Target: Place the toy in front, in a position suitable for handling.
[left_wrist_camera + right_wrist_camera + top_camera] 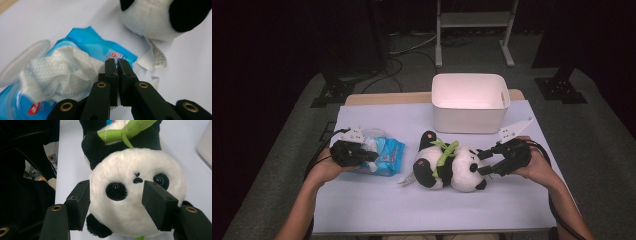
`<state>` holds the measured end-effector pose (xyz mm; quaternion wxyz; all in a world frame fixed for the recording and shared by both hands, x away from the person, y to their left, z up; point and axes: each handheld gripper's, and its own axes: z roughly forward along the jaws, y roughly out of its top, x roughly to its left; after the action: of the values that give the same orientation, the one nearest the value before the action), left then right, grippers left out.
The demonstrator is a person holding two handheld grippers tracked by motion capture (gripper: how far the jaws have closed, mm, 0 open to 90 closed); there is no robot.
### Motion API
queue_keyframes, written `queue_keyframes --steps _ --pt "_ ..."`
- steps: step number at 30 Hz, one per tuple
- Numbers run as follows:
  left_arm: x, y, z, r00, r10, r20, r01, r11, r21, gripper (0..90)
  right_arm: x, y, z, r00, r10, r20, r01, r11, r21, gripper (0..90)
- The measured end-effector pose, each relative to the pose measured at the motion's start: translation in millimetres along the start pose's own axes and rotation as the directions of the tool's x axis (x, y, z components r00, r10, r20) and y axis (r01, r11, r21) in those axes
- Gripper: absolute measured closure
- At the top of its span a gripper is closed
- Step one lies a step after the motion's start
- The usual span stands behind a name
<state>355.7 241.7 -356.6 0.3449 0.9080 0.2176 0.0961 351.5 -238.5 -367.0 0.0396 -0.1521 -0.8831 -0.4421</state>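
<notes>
High view puts the black-and-white plush panda point(447, 165) at the centre of the pale lilac surface point(377, 205), lying on its back below the white plastic bin point(469, 102), probably its destination. At the right of the frame the right tongs point(484, 161) stand apart around the panda's round head, the jaws flanking it without squeezing, lined up for a grasp. At the left, the left tongs point(373, 156) are pressed together over the blue soft pack of wet wipes point(384, 156); in the left gripper view a crumpled white wipe point(57, 72) sticks out beside the jaws, and whether it is pinched I cannot tell.
</notes>
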Motion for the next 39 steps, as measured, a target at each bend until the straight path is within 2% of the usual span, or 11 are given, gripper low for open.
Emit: queue_keyframes --steps 6,13,14,19,25,30,31,36,37,38,39 --pt "-5.4 13.3 -2.6 0.9983 0.01 0.057 -0.007 0.9988 -0.049 87.6 -0.1 0.2 0.0 1.0 -0.001 -0.002 0.001 1.0 -0.001 38.3" --pt "-12.6 31.9 -1.2 0.9956 0.044 0.083 -0.038 0.9969 -0.07 87.6 0.7 0.7 -1.2 1.0 0.001 0.001 -0.001 1.0 -0.004 38.3" --pt "-16.2 41.6 1.0 0.9933 0.066 0.095 -0.06 0.9957 -0.072 87.6 0.7 0.7 -1.3 1.0 -0.002 0.002 0.002 1.0 -0.006 38.4" --pt "-20.7 52.8 4.1 0.9906 0.085 0.107 -0.077 0.994 -0.077 87.4 0.4 0.4 -2.8 1.0 -0.002 0.003 0.002 1.0 -0.009 38.4" --pt "-27.1 72.4 11.8 0.9828 0.116 0.144 -0.104 0.9906 -0.089 87.5 0.0 -0.2 -6.0 1.0 -0.001 0.007 0.001 1.0 -0.016 38.3" --pt "-37.0 94.5 21.1 0.9714 0.158 0.177 -0.141 0.9846 -0.103 87.4 -0.5 -1.1 -10.3 0.9999 0.006 0.009 -0.005 1.0 -0.029 38.3" --pt "-37.0 94.5 21.1 0.9714 0.158 0.177 -0.141 0.9846 -0.103 87.4 -0.5 -1.1 -10.3 0.9999 0.006 0.009 -0.005 1.0 -0.029 38.3" --pt "-49.7 121.5 31.9 0.9538 0.212 0.213 -0.192 0.9749 -0.114 87.4 -1.4 -2.0 -13.2 0.9999 0.004 0.013 -0.003 0.999 -0.033 38.3" --pt "-49.7 121.5 31.9 0.9538 0.212 0.213 -0.192 0.9749 -0.114 87.4 -1.4 -2.0 -13.2 0.9999 0.004 0.013 -0.003 0.999 -0.033 38.3" --pt "-52.4 126.4 34.4 0.9501 0.222 0.219 -0.201 0.9729 -0.115 87.4 -1.8 -2.2 -13.9 0.9999 0.003 0.012 -0.002 0.999 -0.035 38.3" --pt "-57.5 135.8 40.0 0.9421 0.245 0.229 -0.223 0.9677 -0.118 87.4 -1.7 -2.7 -16.3 0.9998 0.009 0.015 -0.008 0.999 -0.035 38.3"
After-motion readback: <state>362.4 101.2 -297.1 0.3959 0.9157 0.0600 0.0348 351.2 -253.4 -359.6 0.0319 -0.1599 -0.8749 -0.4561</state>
